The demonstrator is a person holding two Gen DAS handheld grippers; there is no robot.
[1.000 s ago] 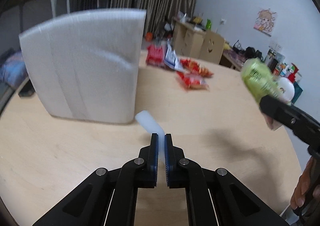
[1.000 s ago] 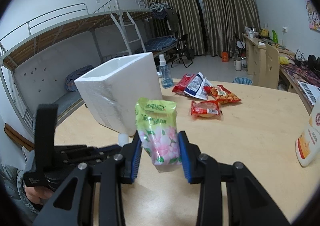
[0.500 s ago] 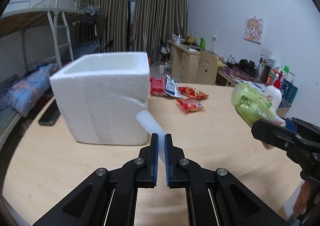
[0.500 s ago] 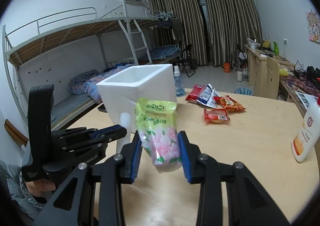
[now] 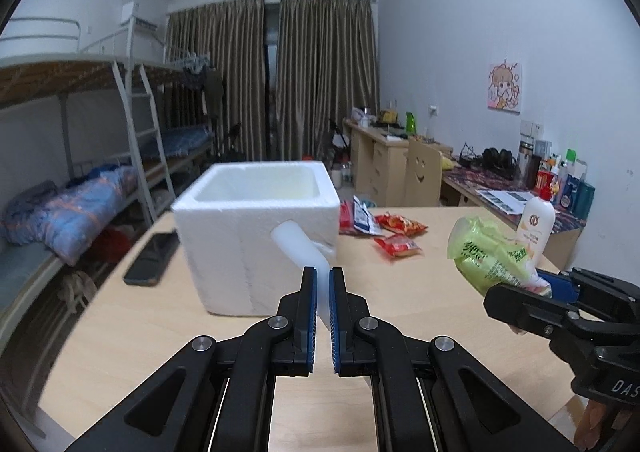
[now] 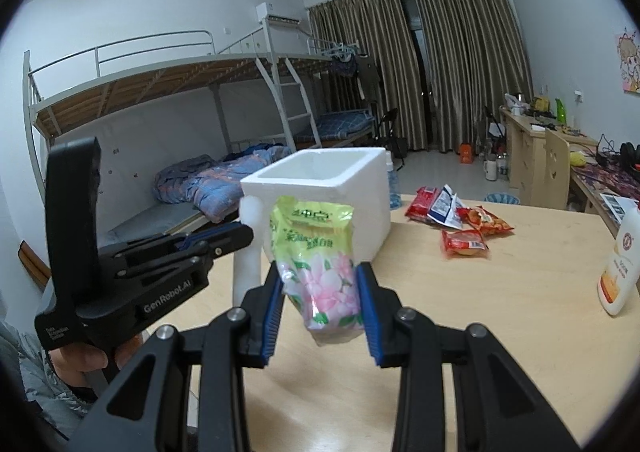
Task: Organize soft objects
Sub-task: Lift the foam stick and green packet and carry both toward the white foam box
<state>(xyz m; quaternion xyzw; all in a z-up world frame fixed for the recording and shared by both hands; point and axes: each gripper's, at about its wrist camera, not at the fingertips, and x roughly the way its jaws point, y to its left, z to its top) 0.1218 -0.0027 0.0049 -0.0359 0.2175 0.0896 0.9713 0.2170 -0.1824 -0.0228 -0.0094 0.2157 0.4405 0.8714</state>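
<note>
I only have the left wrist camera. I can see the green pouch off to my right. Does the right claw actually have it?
Observer: Yes. In the right wrist view, both pads of the right claw press on the lower half of the pouch, which is upright and off the table.
Operator: Is anything hidden behind the box?
Observer: A small bottle stands behind the far corner of the box.
Operator: How does my tube sit?
Observer: The tube is about upright and sticks out above and below the left claw.
</note>
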